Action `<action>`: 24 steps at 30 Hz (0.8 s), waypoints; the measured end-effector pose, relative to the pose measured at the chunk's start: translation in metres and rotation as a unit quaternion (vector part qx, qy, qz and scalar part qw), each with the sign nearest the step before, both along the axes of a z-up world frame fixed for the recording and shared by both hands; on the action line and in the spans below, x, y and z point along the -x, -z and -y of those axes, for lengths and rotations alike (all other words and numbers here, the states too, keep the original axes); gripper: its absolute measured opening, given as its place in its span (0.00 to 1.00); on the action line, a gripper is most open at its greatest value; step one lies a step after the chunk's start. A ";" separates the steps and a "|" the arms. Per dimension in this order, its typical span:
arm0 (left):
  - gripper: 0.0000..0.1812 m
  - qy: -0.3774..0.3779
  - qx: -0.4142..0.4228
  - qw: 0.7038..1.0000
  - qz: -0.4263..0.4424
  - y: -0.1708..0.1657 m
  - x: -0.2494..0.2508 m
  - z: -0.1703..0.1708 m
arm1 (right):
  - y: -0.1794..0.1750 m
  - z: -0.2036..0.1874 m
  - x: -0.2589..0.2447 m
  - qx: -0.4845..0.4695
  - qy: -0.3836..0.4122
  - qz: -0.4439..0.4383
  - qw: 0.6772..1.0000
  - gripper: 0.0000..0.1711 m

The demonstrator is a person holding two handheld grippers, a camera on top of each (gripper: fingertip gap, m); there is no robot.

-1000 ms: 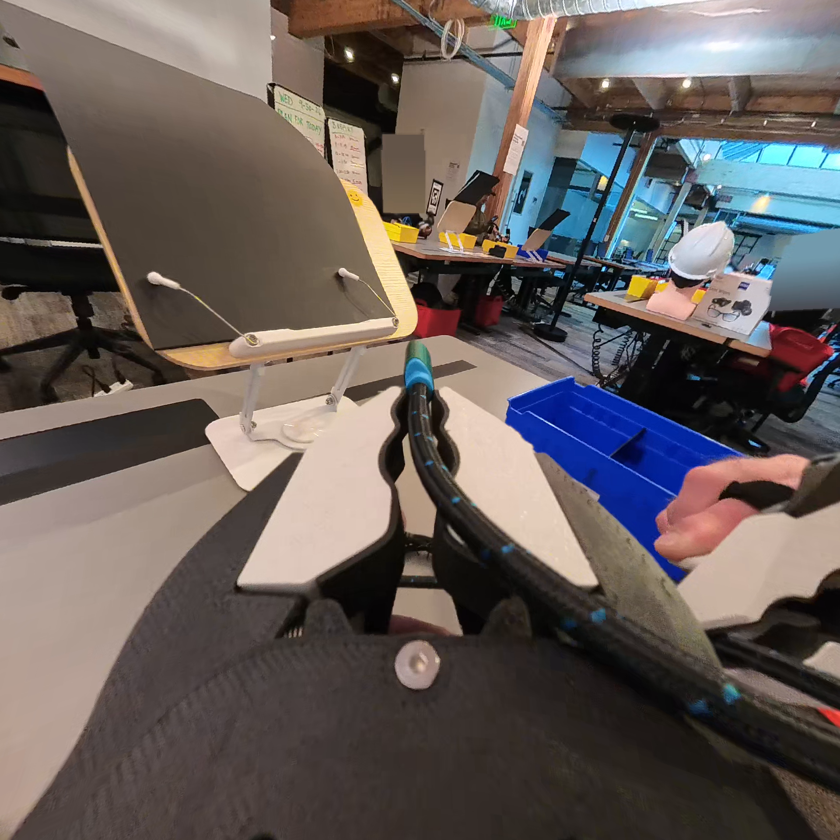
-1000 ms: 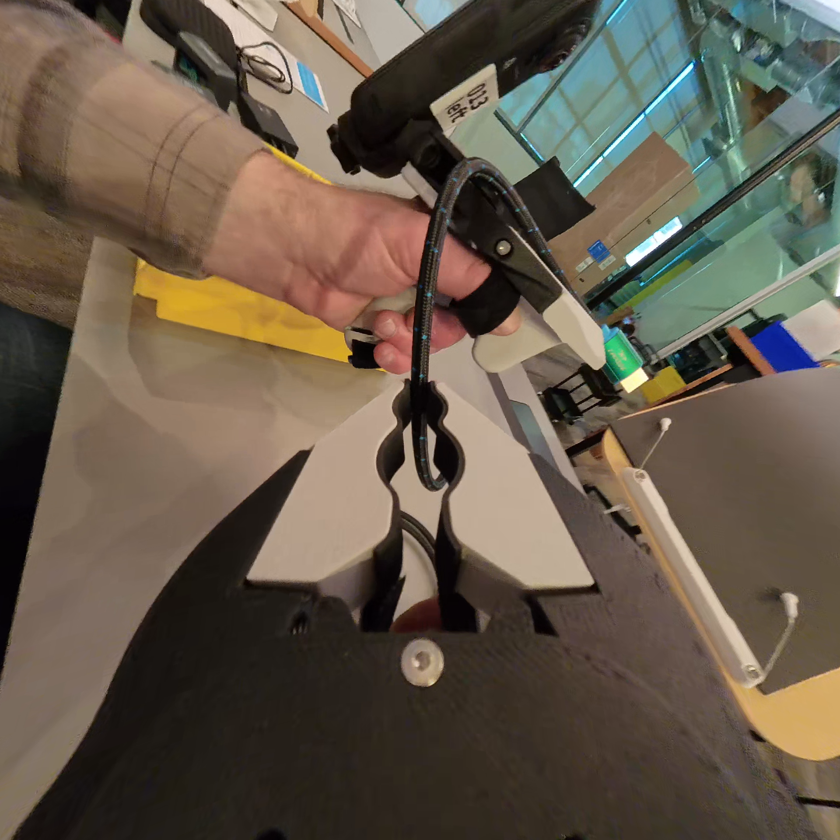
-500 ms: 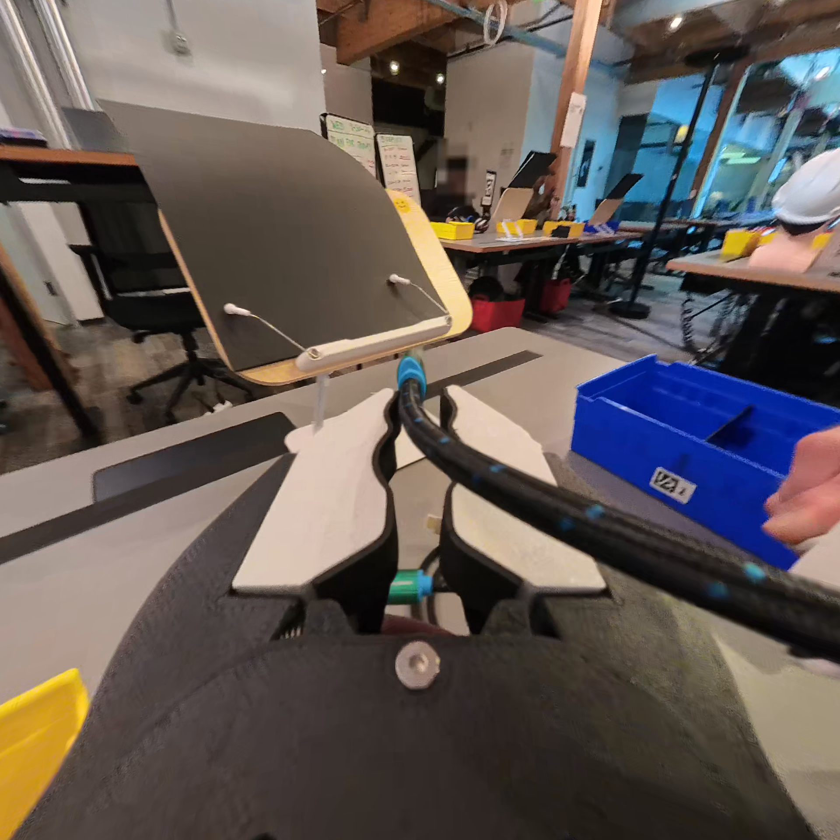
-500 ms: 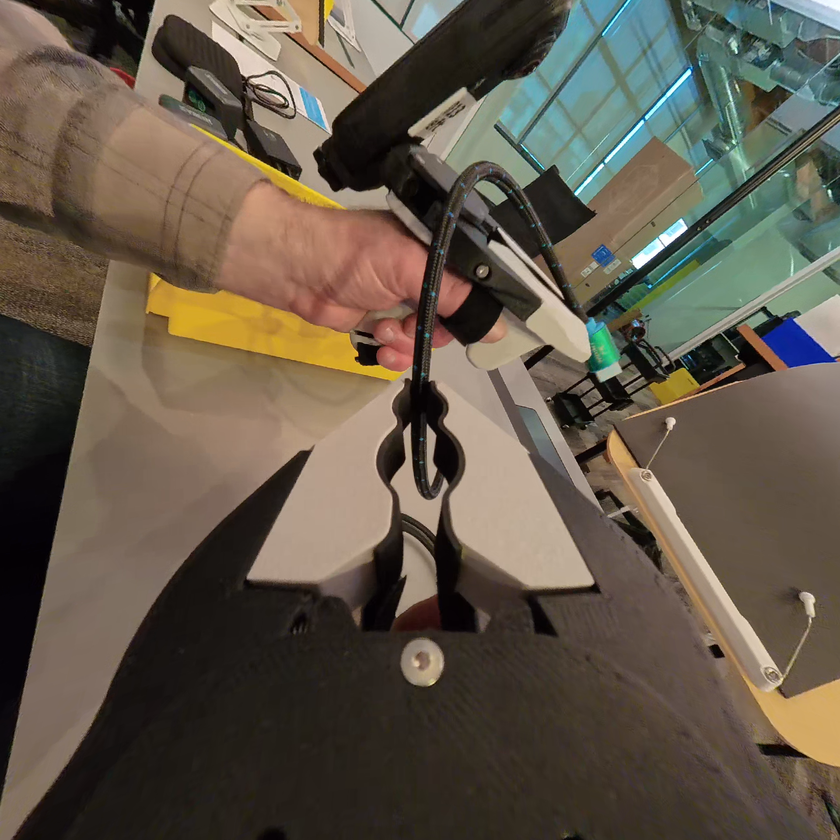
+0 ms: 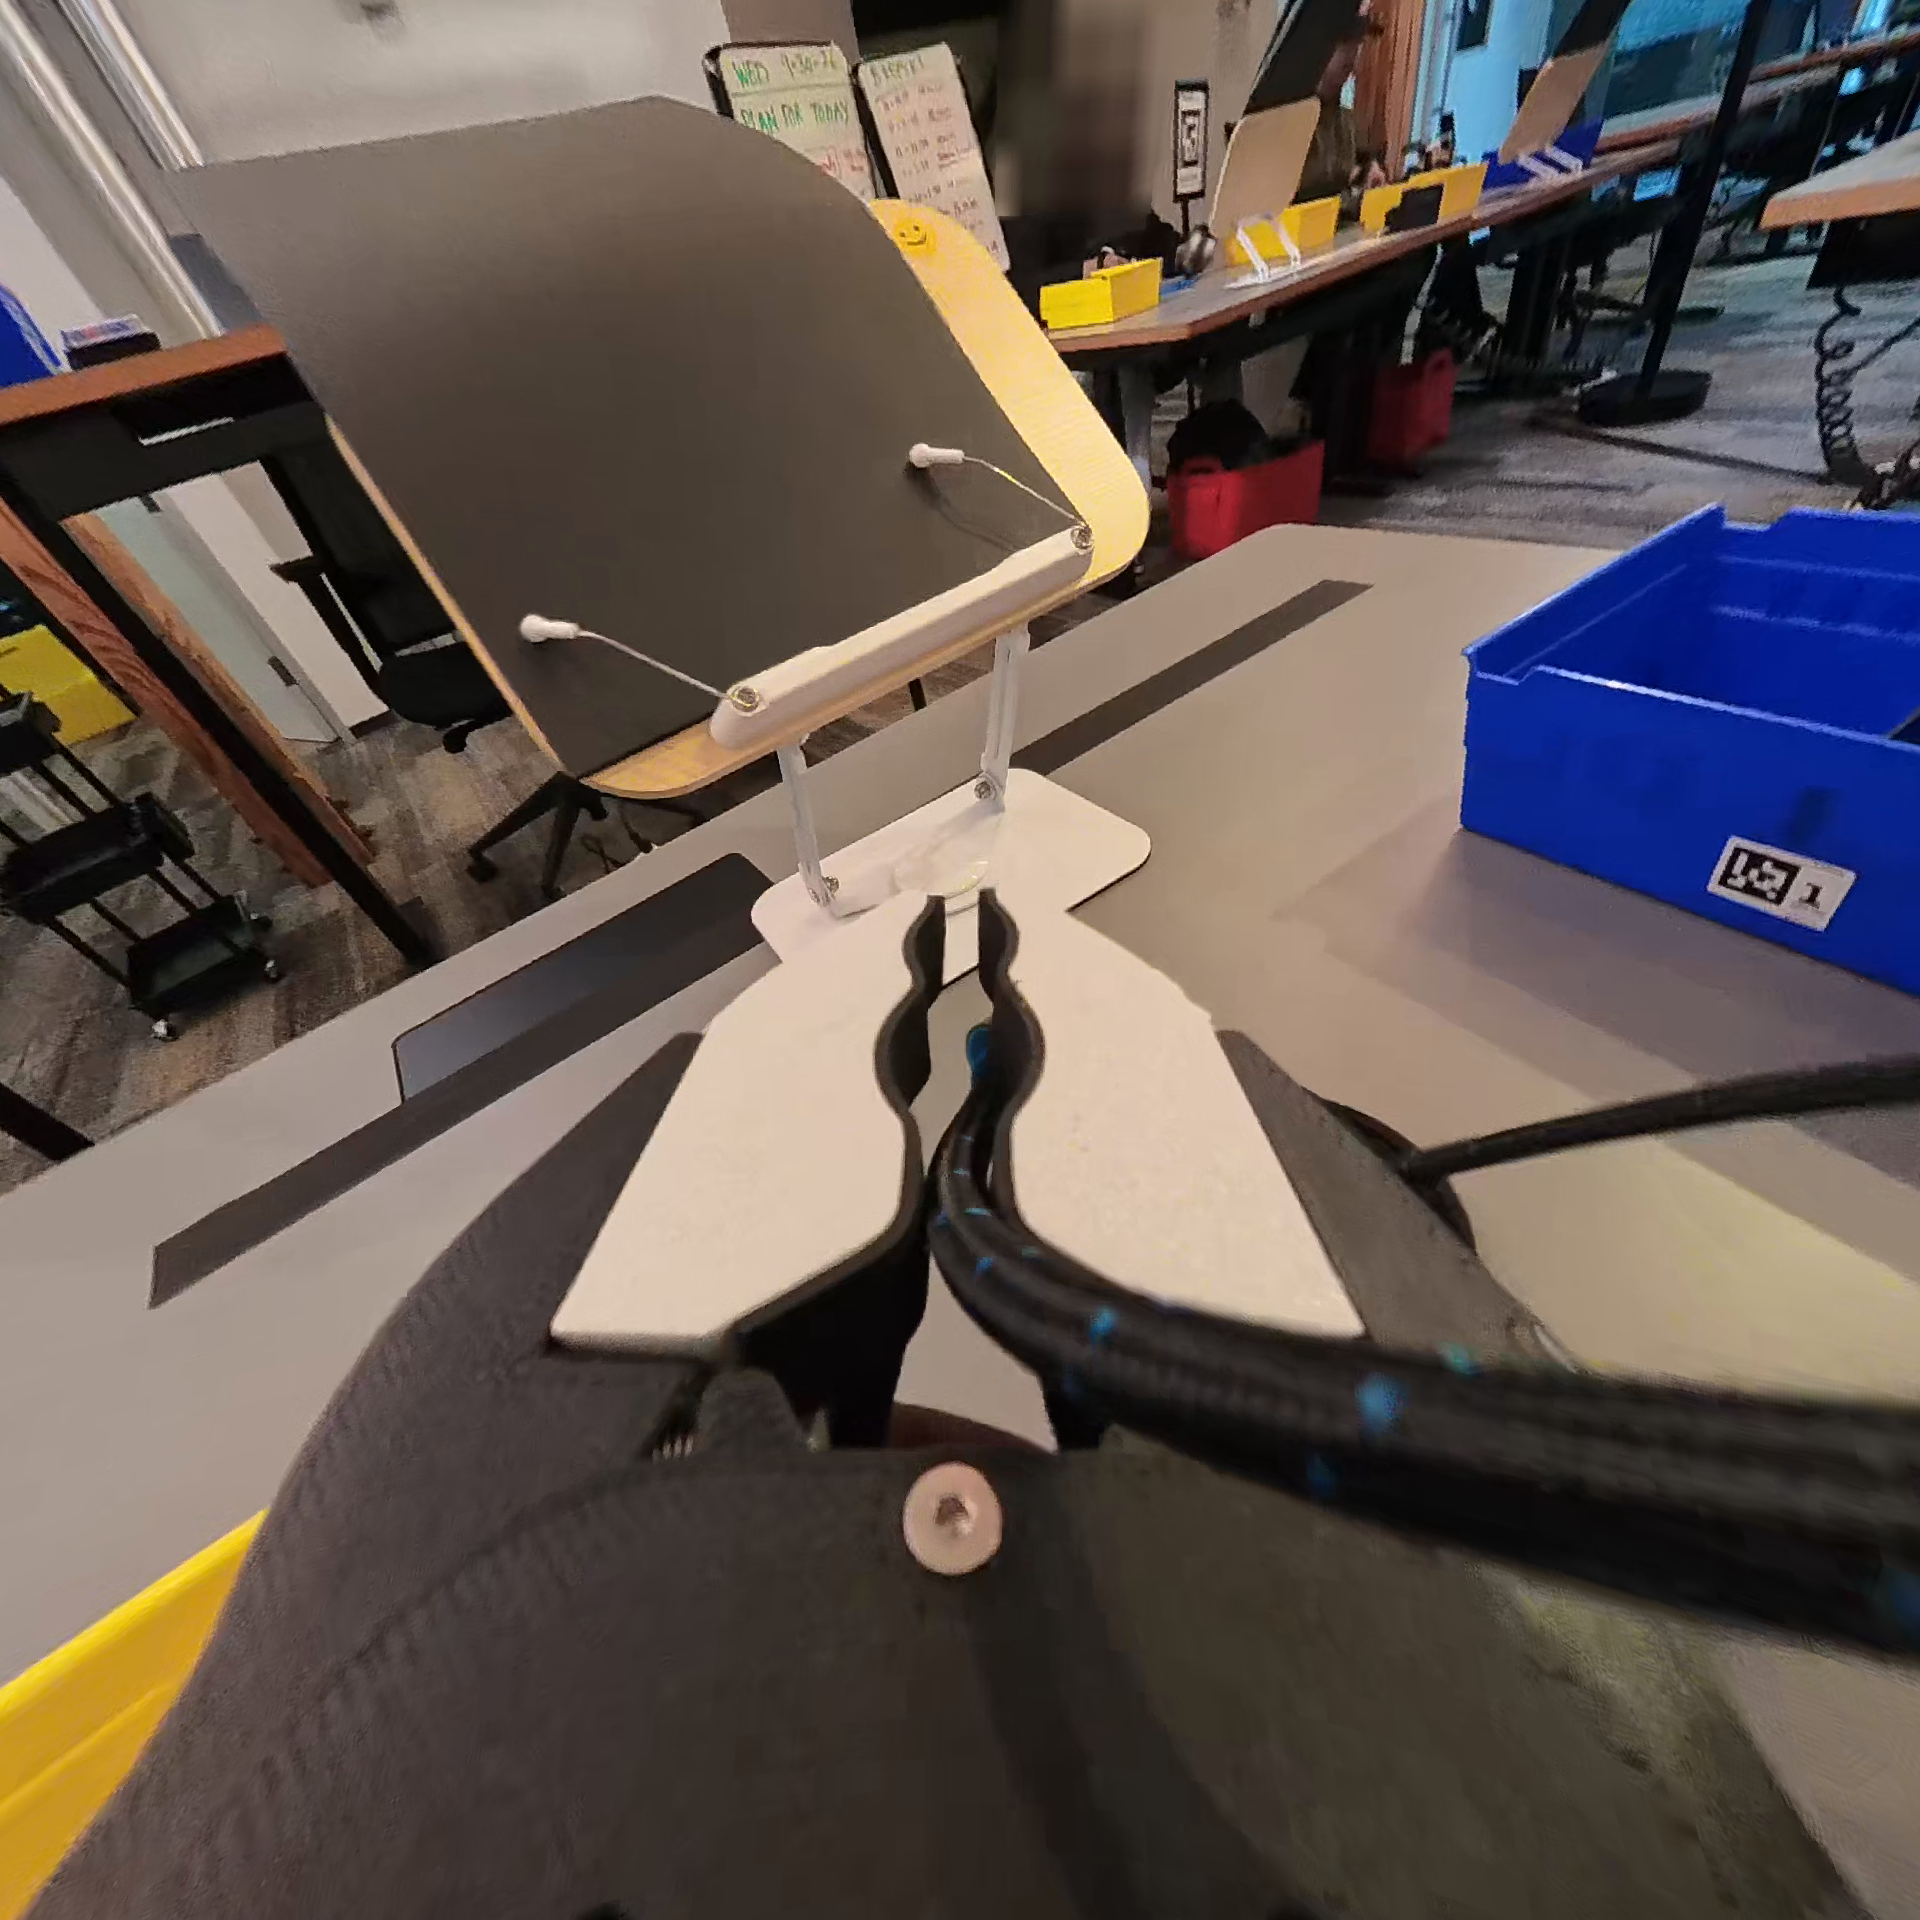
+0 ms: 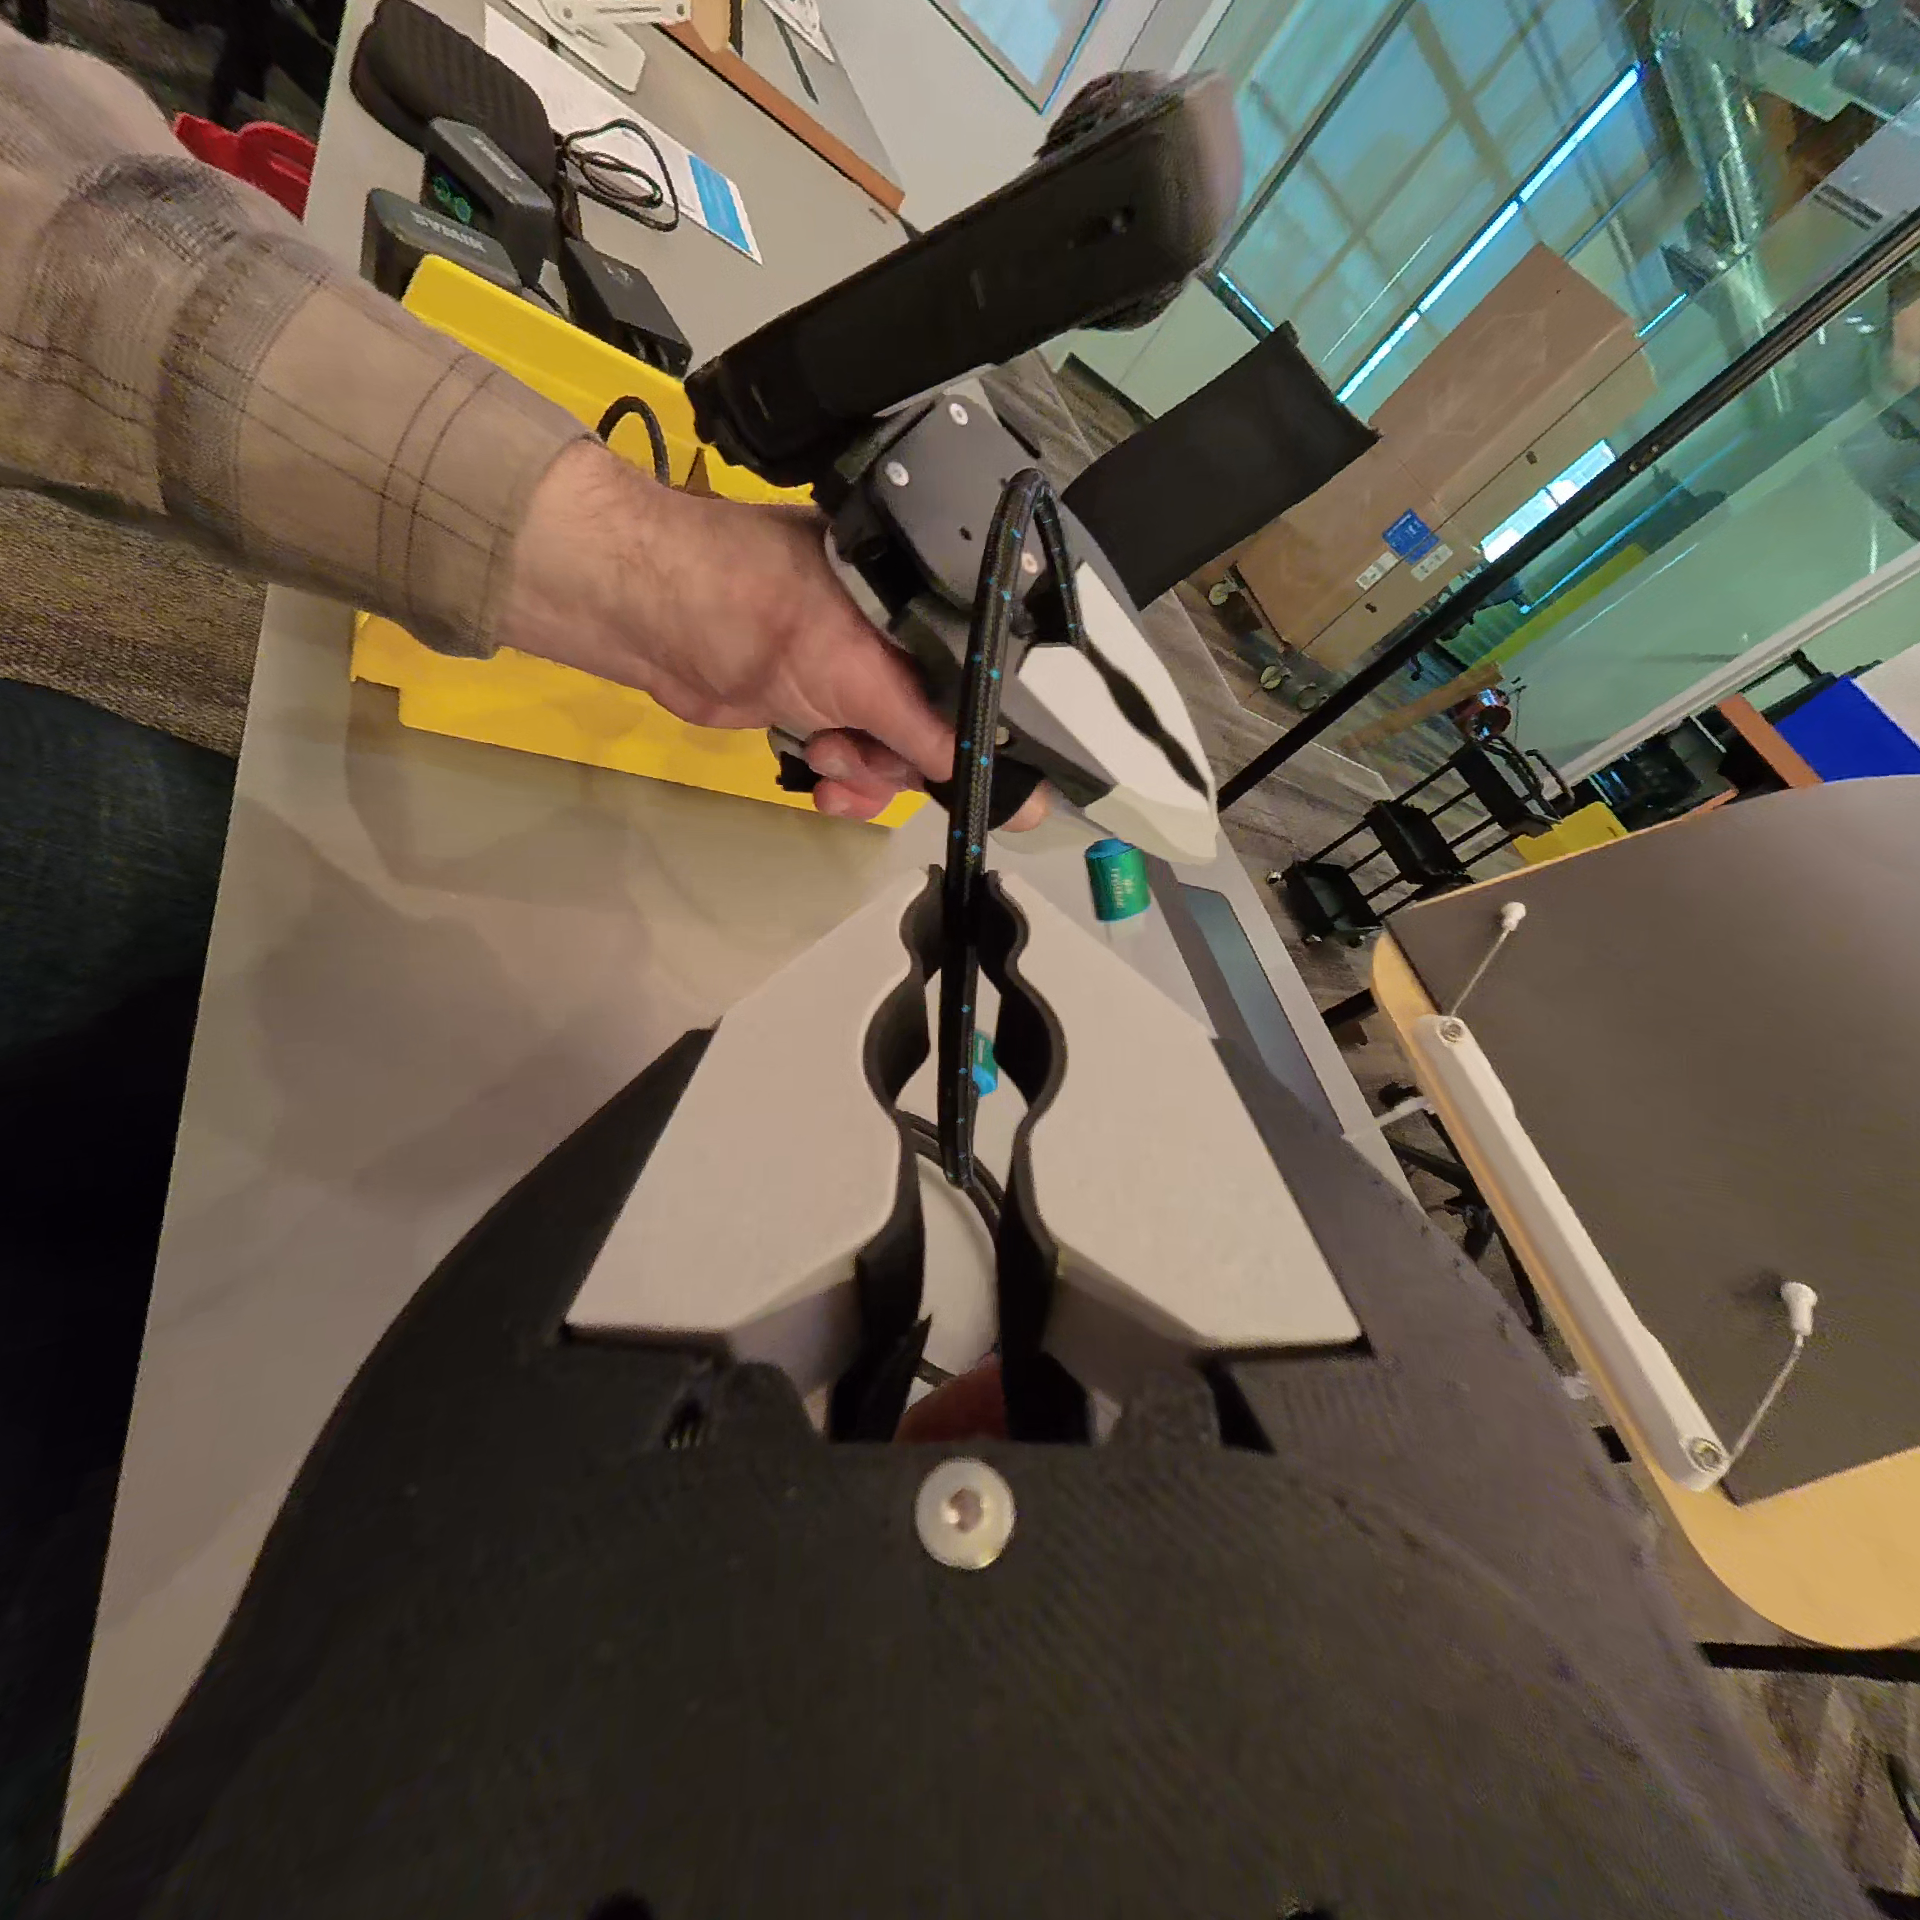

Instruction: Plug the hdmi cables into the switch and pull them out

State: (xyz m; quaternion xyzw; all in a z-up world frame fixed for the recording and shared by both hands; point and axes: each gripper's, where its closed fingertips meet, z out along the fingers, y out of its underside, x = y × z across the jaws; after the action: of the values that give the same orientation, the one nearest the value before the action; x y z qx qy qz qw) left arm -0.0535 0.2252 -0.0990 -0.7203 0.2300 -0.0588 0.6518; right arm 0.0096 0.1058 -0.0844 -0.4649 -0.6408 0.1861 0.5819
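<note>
Between the pale fingers of your left gripper [image 5: 961,914] a black braided HDMI cable [image 5: 1299,1382] with blue flecks was pinched; the fingers stood nearly together around it, tips a narrow slit apart. From the grip the cable swept out to the right and low across that view. A blue-green bit of plug showed down in the gap between the fingers, just ahead of where the cable entered.

Your right gripper [image 6: 961,894] was closed on the same kind of cable [image 6: 971,831], which ran up from its fingers in a loop to the left gripper [image 6: 1143,758] held in your hand [image 6: 748,644]. A teal plug end [image 6: 1114,881] hung just under the left gripper's tips, above the grey table [image 6: 468,935]. A second small teal piece showed between the right fingers beside the cable; I could not tell what it was.

Ahead of the left gripper stood a tilted black board on a white stand [image 5: 644,416], its base just past the fingertips. A blue bin [image 5: 1683,748] sat to the right on the table [image 5: 1299,727]. A yellow tray [image 6: 540,707] lay behind your hand, with dark boxes [image 6: 488,208] beyond it. No switch could be made out for certain in either view.
</note>
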 end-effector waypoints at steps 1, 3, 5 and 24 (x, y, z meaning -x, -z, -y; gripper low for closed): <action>0.03 0.008 -0.002 1.000 -0.016 0.001 -0.002 0.001 | -0.003 -0.002 -0.002 -0.002 0.001 -0.003 1.000 0.01; 0.08 0.017 0.001 0.999 -0.051 0.005 -0.006 0.003 | -0.009 -0.004 -0.008 -0.009 0.000 0.001 1.000 0.01; 0.12 0.037 0.002 0.996 -0.087 0.007 -0.012 0.006 | -0.014 -0.006 -0.013 -0.010 -0.005 0.005 1.000 0.01; 0.11 0.103 0.027 0.957 -0.271 0.043 -0.031 0.020 | -0.014 0.001 -0.037 -0.032 -0.073 0.139 0.987 0.02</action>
State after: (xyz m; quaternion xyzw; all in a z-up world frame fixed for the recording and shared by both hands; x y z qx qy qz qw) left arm -0.0226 0.2048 -0.1417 -0.6990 0.4690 0.0656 0.5358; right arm 0.0467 0.1045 -0.0702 -0.4190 -0.7537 0.1410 0.4864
